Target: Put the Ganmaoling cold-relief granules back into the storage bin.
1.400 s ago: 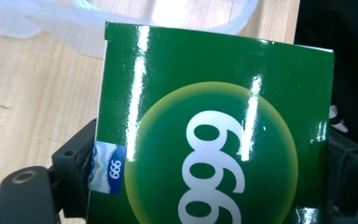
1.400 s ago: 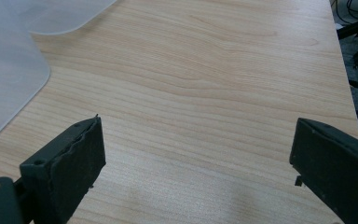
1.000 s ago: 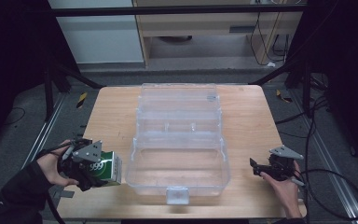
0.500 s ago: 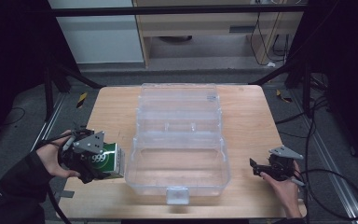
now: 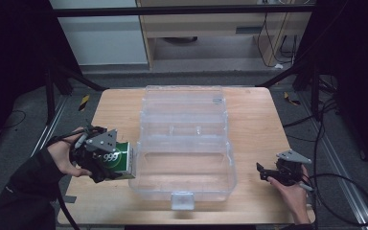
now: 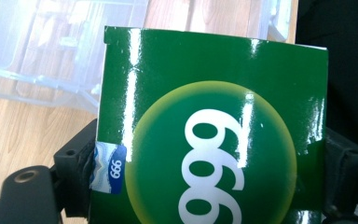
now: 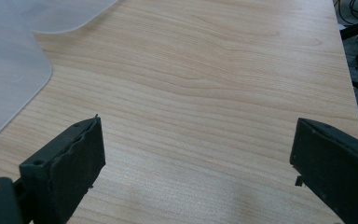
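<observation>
Carrying step: left gripper (image 5: 117, 163) clamped on green box (image 5: 120, 158) by bench's left edge. Next: lifting over clear case (image 5: 184, 143) wall. Right gripper (image 5: 263, 173) wide open, idle.

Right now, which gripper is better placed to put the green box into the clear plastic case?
Left. The left gripper is shut on the green cardboard box, right beside the open clear plastic case. The right gripper is open with nothing between its jaws, on the case's far side.
</observation>
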Action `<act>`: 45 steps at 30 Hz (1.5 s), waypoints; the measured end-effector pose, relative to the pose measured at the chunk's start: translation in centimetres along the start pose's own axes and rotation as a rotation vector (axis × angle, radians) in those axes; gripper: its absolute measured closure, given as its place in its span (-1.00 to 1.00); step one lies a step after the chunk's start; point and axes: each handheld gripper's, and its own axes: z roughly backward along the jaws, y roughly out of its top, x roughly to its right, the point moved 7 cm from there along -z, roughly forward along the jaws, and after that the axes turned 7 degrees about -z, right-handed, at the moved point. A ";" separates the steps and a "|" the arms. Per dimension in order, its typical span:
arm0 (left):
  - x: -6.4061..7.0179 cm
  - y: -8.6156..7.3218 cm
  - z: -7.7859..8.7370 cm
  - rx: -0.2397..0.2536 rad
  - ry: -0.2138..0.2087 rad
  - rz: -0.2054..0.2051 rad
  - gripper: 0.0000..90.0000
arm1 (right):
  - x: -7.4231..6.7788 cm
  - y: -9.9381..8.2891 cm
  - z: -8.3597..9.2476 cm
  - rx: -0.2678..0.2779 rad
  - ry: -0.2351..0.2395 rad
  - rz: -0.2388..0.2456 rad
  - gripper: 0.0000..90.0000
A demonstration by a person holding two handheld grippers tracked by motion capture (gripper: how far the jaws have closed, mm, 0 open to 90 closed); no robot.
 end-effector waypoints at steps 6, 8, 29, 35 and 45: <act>-0.3 0.9 -0.6 0.002 -0.006 -0.017 -0.69 | 0.0 0.0 0.0 0.002 0.002 0.000 -0.92; -0.4 1.1 -0.9 -0.001 -0.009 -0.019 -0.69 | 0.0 0.0 0.0 0.001 0.002 0.000 -0.92; -1.0 3.9 -3.7 -0.015 -0.045 -0.064 -0.69 | 0.0 0.0 0.0 0.004 0.006 0.002 -0.92; -1.2 4.2 -4.6 -0.015 -0.057 -0.068 -0.69 | -0.1 0.0 0.0 0.003 0.007 0.002 -0.92; -1.1 4.1 -6.2 -0.014 -0.075 -0.066 -0.69 | -0.1 -0.1 -0.1 0.002 0.006 0.008 -0.92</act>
